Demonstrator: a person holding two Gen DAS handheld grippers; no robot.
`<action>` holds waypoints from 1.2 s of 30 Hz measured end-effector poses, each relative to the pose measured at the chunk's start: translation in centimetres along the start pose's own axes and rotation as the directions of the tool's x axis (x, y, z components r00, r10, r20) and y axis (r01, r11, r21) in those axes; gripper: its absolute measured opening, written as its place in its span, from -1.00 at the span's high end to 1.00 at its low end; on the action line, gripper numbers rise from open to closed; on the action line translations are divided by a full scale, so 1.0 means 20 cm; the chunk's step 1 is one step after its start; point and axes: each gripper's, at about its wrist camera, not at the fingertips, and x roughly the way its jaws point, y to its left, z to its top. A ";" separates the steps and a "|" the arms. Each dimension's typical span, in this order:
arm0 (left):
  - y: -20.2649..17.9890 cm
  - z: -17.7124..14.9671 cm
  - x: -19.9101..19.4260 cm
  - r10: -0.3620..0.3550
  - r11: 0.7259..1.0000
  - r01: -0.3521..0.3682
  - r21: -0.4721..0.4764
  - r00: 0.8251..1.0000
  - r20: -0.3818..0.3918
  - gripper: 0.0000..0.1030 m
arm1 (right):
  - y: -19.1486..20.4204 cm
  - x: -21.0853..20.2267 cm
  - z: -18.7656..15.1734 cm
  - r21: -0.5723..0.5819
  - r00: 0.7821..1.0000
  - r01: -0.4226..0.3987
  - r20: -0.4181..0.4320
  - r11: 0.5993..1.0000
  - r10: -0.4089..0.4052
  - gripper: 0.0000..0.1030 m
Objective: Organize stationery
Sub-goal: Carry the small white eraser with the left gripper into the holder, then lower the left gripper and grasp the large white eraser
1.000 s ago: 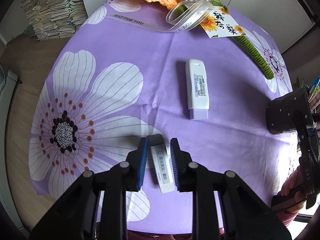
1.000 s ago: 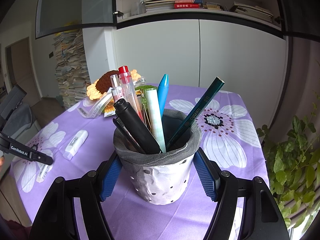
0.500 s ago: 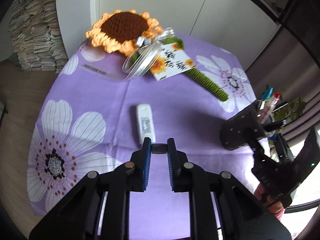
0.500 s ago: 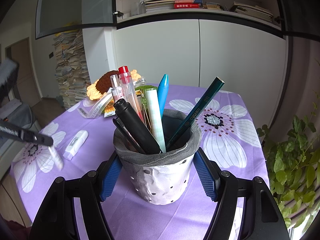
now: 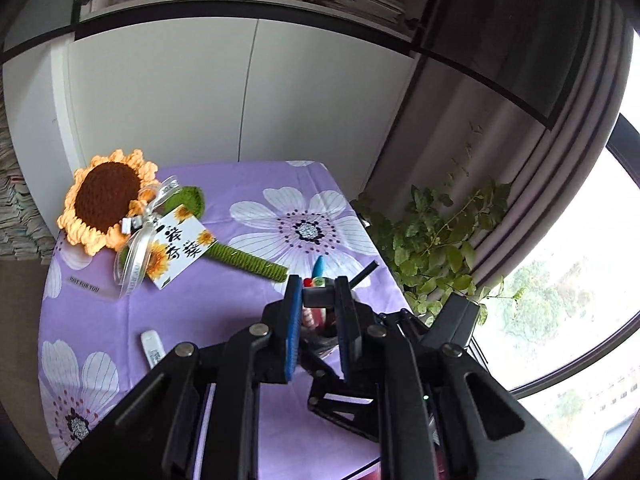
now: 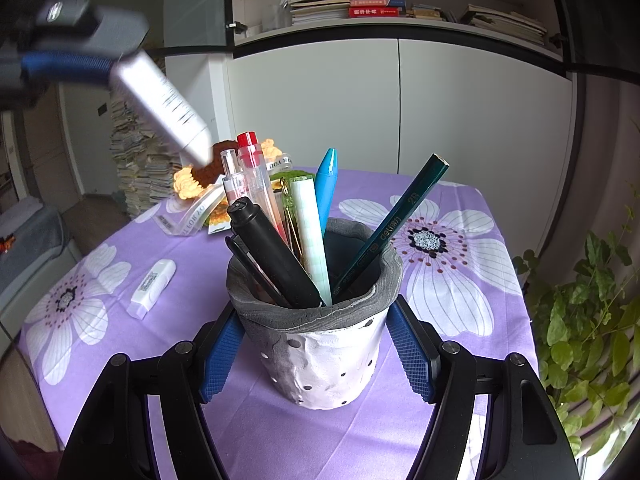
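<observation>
The left gripper [image 5: 318,298] held a marker [image 6: 164,106] over the cup [image 6: 320,344]; the right gripper [image 6: 316,350] hugged it; next, tip it in.

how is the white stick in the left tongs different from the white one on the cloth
The held stick hangs in the air, tilted down toward the cup; the loose stick lies flat on the cloth.
The held stick is clamped at its dark end by the left tongs; nothing touches the loose stick.
The held stick is motion-blurred; the loose stick is sharp.
Both are white with printed labels.
</observation>
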 end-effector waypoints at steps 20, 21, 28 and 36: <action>-0.07 -0.02 0.27 0.015 0.998 -0.007 0.055 0.990 -0.140 0.71 | 0.00 0.00 0.00 -0.002 1.000 0.001 -0.002 1.000 -0.001 -0.39; -0.07 -0.02 0.27 0.013 0.999 -0.005 0.051 0.990 -0.144 0.71 | 0.01 0.00 0.00 -0.002 1.000 0.002 -0.002 1.000 -0.002 -0.39; -0.05 -0.01 0.25 0.007 0.999 -0.002 0.038 0.989 -0.147 0.74 | 0.01 0.00 0.00 -0.002 1.000 0.004 -0.003 1.000 -0.004 -0.39; 0.14 0.01 -0.01 0.118 0.993 -0.119 -0.019 0.993 -0.005 0.11 | 0.01 0.01 0.00 -0.001 1.000 0.002 -0.003 1.000 -0.002 -0.39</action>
